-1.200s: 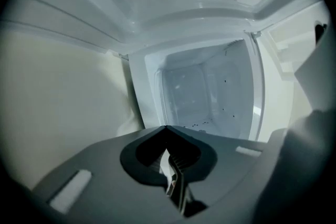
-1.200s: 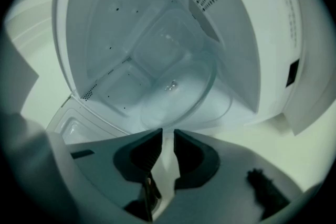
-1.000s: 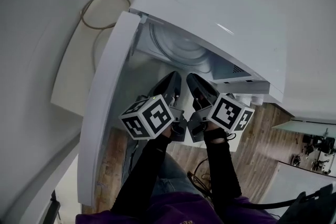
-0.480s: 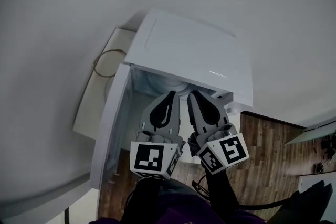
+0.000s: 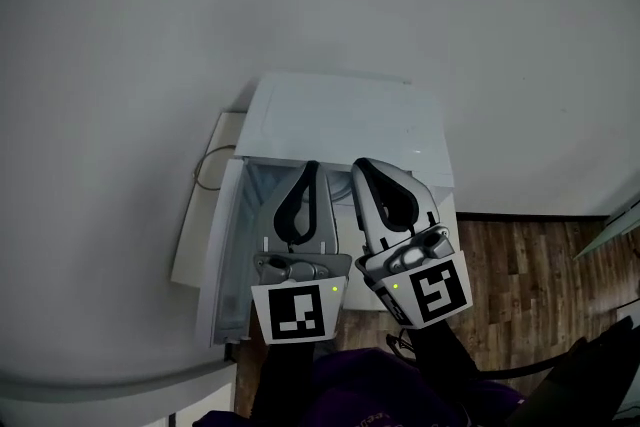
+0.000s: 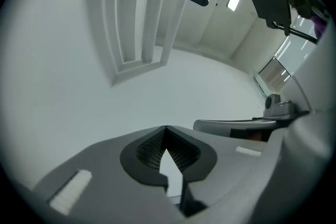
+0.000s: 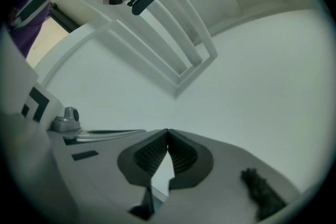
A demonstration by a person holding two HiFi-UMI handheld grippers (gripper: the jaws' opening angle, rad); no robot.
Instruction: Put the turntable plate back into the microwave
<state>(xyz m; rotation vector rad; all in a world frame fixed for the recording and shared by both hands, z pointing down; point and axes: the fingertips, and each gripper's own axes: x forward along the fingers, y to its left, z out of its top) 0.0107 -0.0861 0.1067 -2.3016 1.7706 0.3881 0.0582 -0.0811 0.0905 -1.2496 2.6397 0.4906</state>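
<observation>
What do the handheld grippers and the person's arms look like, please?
The left gripper and right gripper are grey with black ribbed jaws; the right's have just closed on nothing. Each carries a white cube with black square markers and a green light. Sleeves are black, under a purple top.

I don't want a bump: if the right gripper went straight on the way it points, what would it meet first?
Probably the plain white wall: nothing else shows ahead of the right gripper, whose jaws have just closed on nothing. The microwave seems to lie below that line, but depth is unclear.
</observation>
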